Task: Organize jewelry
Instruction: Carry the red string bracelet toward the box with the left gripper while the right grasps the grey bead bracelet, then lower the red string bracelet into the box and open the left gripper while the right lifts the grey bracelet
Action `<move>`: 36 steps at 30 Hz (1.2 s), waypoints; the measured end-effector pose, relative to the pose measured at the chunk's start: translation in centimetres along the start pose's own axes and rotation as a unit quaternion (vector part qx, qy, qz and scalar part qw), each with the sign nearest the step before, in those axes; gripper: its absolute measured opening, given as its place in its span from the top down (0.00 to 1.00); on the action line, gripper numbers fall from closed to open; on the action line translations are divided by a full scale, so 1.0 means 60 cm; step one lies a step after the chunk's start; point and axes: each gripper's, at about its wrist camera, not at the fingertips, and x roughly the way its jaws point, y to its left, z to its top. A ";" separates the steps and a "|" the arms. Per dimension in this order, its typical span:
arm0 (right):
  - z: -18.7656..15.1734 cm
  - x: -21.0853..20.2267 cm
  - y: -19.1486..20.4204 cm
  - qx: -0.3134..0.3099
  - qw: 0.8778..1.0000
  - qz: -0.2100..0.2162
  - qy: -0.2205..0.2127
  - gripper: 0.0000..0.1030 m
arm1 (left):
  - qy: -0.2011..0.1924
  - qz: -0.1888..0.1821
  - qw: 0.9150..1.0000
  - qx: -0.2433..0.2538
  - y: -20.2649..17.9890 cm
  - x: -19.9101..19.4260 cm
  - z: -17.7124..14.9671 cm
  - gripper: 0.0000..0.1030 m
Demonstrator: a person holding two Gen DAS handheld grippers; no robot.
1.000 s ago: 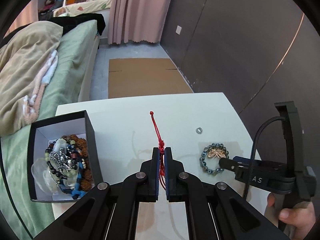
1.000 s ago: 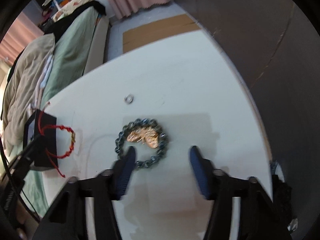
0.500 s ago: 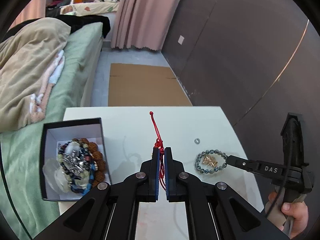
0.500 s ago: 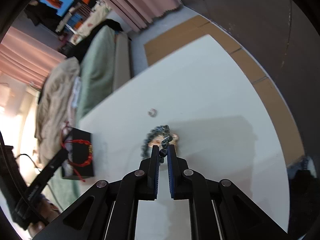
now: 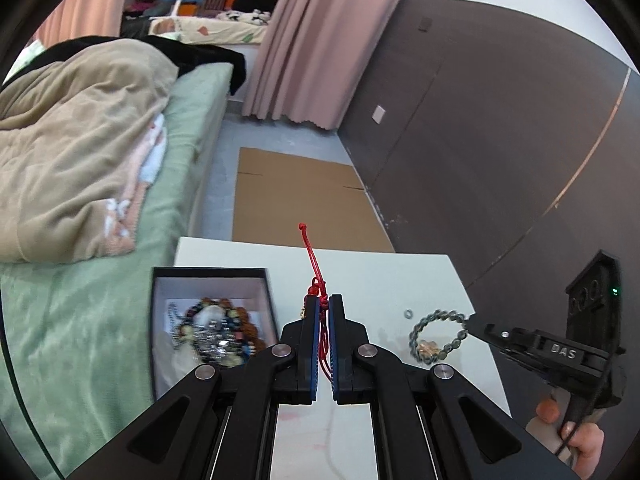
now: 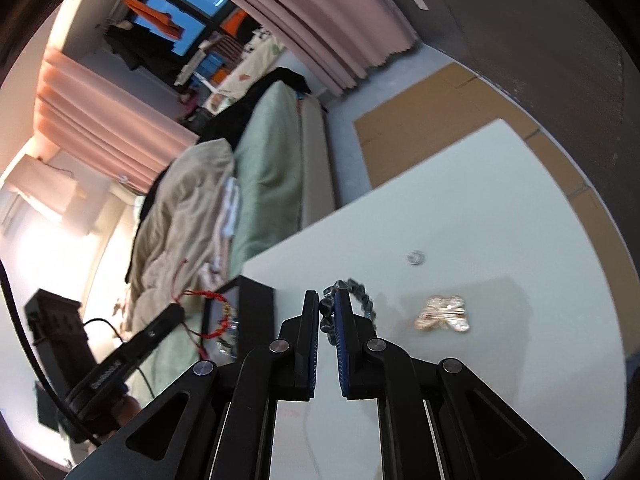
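My left gripper (image 5: pixel 324 300) is shut on a red cord bracelet (image 5: pixel 316 276), whose tail sticks up past the fingertips. It hangs over the white table (image 5: pixel 380 276) just right of an open black box (image 5: pixel 208 270) filled with bead bracelets. My right gripper (image 6: pixel 328 296) is shut on a grey-blue bead bracelet (image 6: pixel 362 296) and holds it just above the table. A gold butterfly piece (image 6: pixel 442 314) and a small silver ring (image 6: pixel 415 257) lie on the table beyond it. The left wrist view shows the right gripper (image 5: pixel 472 320) with the bead bracelet (image 5: pixel 438 336) hanging from its tip.
A bed with a green sheet (image 5: pixel 100 320) and a beige blanket (image 5: pixel 80 140) runs along the table's left side. Flat cardboard (image 5: pixel 296 196) lies on the floor beyond the table. A dark wall (image 5: pixel 480 140) stands on the right. A hand (image 5: pixel 580 436) holds the right gripper's handle.
The right gripper closed on the bead bracelet and lifted it, leaving the gold butterfly piece on the table. The left gripper rose with the red cord still in its grip.
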 end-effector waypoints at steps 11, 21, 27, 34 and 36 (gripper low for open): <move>-0.008 0.031 0.073 -0.044 0.998 0.037 0.002 0.98 | 0.009 0.037 0.999 -0.020 0.062 0.001 0.005 0.96; -0.008 0.094 0.001 -0.025 0.987 -0.138 0.080 0.55 | 0.024 0.033 0.999 -0.025 0.077 0.008 0.001 0.96; -0.010 0.137 0.002 -0.065 0.976 -0.186 0.096 0.55 | 0.023 0.028 0.999 -0.025 0.077 0.005 0.000 0.96; -0.025 0.167 0.012 -0.125 0.947 -0.277 0.103 0.78 | 0.032 0.030 0.999 -0.033 0.086 0.012 -0.004 0.96; -0.028 0.162 0.013 -0.125 0.948 -0.274 0.105 0.89 | 0.040 0.034 0.998 -0.041 0.090 0.017 -0.004 0.96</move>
